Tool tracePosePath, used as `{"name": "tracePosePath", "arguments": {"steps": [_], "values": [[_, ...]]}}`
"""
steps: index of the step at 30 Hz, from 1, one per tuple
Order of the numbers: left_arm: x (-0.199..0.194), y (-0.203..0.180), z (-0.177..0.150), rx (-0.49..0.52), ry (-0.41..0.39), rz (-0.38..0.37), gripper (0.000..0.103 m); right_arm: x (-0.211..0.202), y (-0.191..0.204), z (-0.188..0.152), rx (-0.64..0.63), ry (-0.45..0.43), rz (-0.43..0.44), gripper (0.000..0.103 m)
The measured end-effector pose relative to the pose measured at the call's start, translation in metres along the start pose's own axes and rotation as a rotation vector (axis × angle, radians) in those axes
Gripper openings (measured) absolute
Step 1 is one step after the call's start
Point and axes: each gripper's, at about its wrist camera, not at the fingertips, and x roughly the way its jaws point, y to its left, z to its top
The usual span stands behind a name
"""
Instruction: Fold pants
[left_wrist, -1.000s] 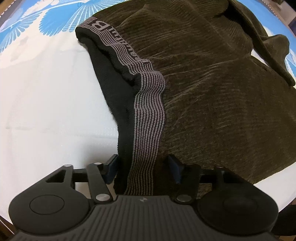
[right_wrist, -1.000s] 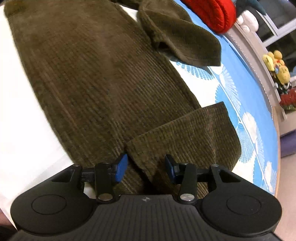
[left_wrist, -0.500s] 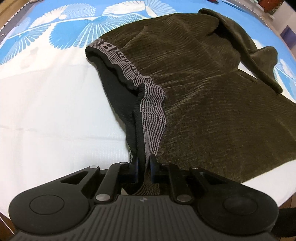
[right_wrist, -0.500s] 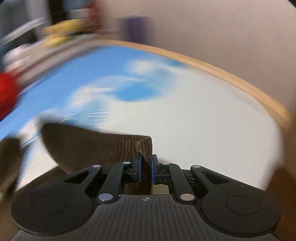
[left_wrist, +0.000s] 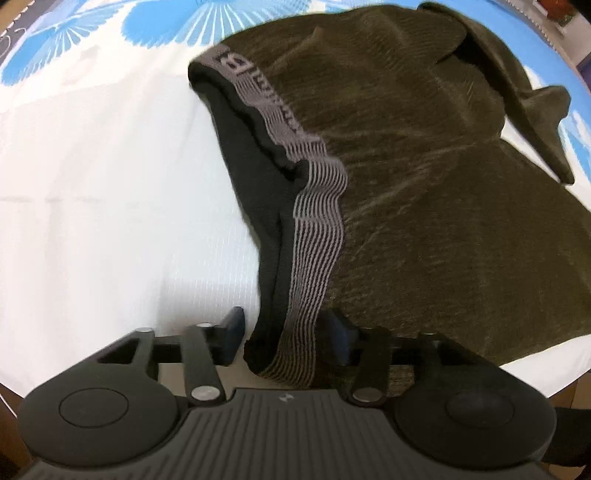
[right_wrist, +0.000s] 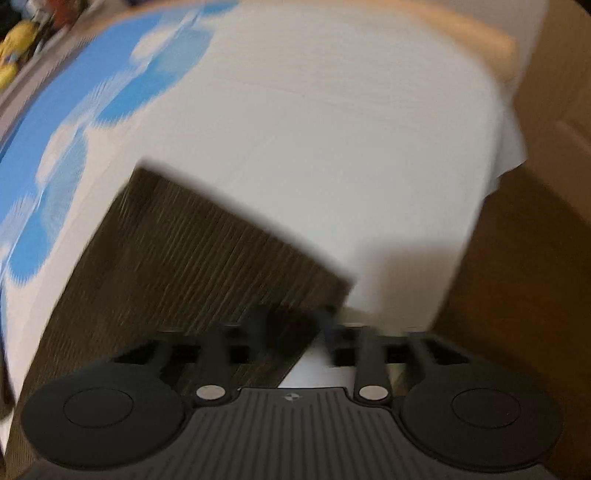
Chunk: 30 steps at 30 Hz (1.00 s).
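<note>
Dark olive corduroy pants (left_wrist: 424, 184) lie spread on the bed, their grey striped waistband (left_wrist: 317, 229) running down toward the camera. My left gripper (left_wrist: 285, 325) points straight down over the waistband's near end. Its jaws are opening; the band lies between the fingers and neither pad presses on it. The right wrist view is blurred. There a pant leg (right_wrist: 207, 258) lies flat with its hem toward the bed's corner. My right gripper (right_wrist: 292, 319) stands over the hem's near corner, jaws opening, with cloth between the fingers but not pinched.
The bed sheet (left_wrist: 92, 184) is white with blue fan prints (right_wrist: 74, 96) along the far side. The bed's corner and a brown floor (right_wrist: 517, 277) show at the right of the right wrist view. Plush toys (right_wrist: 14, 48) sit at the top left.
Both grippers closed on the cloth half a second ago and now stand apart. The right one swung the leg hem across the bed to the white corner. The left one barely moved.
</note>
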Motion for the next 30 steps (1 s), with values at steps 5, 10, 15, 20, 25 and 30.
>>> {"name": "tracePosePath", "arguments": {"steps": [5, 10, 15, 20, 25, 30], "values": [[0.008, -0.010, -0.004, 0.072, 0.019, 0.016, 0.026, 0.003, 0.025, -0.009, -0.101, 0.003, -0.042, 0.018], [-0.012, -0.016, -0.013, 0.153, -0.038, 0.061, 0.009, -0.029, 0.031, -0.003, -0.045, -0.172, -0.033, 0.008], [-0.007, -0.021, -0.021, 0.224, 0.005, 0.145, 0.011, -0.003, 0.028, -0.007, -0.039, -0.031, -0.138, 0.009], [-0.032, -0.027, -0.012, 0.196, -0.105, 0.200, 0.017, -0.023, 0.043, -0.004, -0.092, -0.167, -0.247, 0.015], [-0.066, -0.048, 0.012, 0.128, -0.306, 0.203, 0.025, -0.063, 0.073, -0.004, -0.140, -0.439, -0.161, 0.015], [-0.085, -0.090, 0.034, 0.108, -0.472, 0.156, 0.029, -0.095, 0.128, -0.022, -0.271, -0.622, 0.208, 0.020]]}}
